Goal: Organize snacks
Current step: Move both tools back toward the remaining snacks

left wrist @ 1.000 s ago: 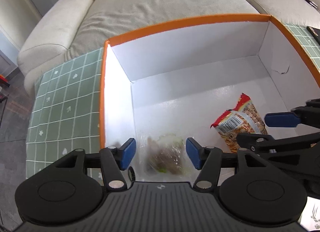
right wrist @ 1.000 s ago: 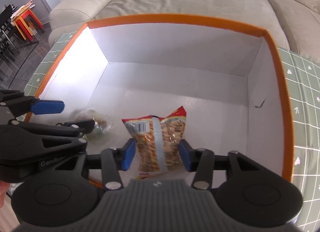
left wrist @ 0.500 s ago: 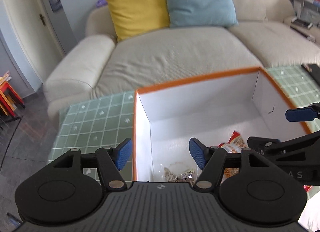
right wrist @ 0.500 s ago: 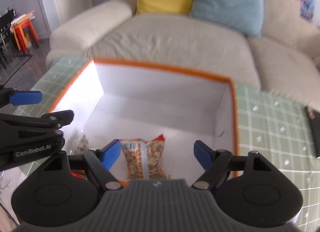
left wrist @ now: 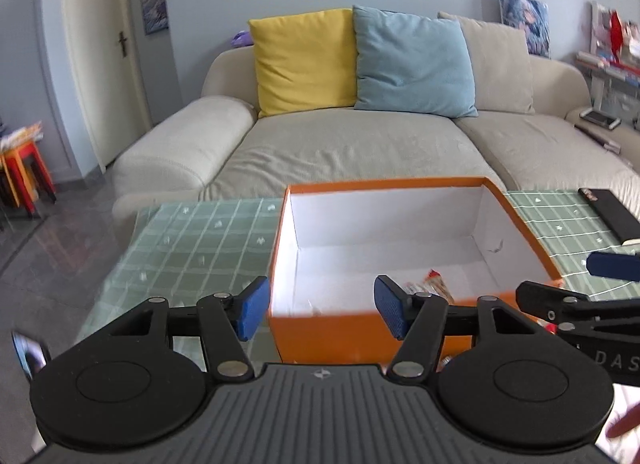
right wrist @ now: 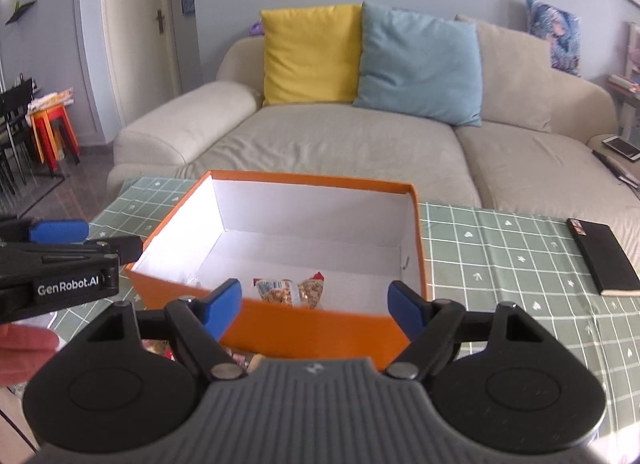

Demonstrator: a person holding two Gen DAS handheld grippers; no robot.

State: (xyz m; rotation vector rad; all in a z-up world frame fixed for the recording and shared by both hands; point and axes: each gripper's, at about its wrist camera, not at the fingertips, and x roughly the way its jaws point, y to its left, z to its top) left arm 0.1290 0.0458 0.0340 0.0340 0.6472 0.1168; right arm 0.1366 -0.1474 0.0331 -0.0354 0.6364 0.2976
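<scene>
Left wrist view
Left gripper (left wrist: 320, 314): its blue fingers (left wrist: 252, 308) are spread wide with nothing between them, held in front of the near wall of the orange box (left wrist: 516, 220).
Orange box: open-topped with a white inside, it stands on the bench (left wrist: 200, 240), which wears a green checked cloth.
Peanut packet (left wrist: 434, 286): it lies on the box floor toward the near right; only its red top corner and a strip of print show over the near wall.
Right gripper (left wrist: 576, 280): it enters from the right edge, beside the box's near right corner; from here its opening is hard to judge.
Black case (left wrist: 612, 214): flat on the cloth, far right of the box and apart from it.
Sofa (left wrist: 352, 148): beige, beyond the bench, with a yellow cushion (left wrist: 304, 60) and a blue cushion (left wrist: 412, 64) side by side against its back.

Right wrist view
Right gripper (right wrist: 316, 306): its blue fingers (right wrist: 222, 306) stand wide apart and hold nothing, just short of the orange box (right wrist: 418, 224).
Peanut packet (right wrist: 290, 292): it lies on the white floor near the front wall, barcode side up, seen between the two fingers but untouched.
Clear snack bag (right wrist: 194, 282): only a glint shows at the near left of the floor, mostly hidden by the front wall.
Left gripper (right wrist: 100, 238): it comes in from the left edge, beside the box's near left corner.
Black case (right wrist: 604, 260): on the bench (right wrist: 500, 256), to the right of the box.
</scene>
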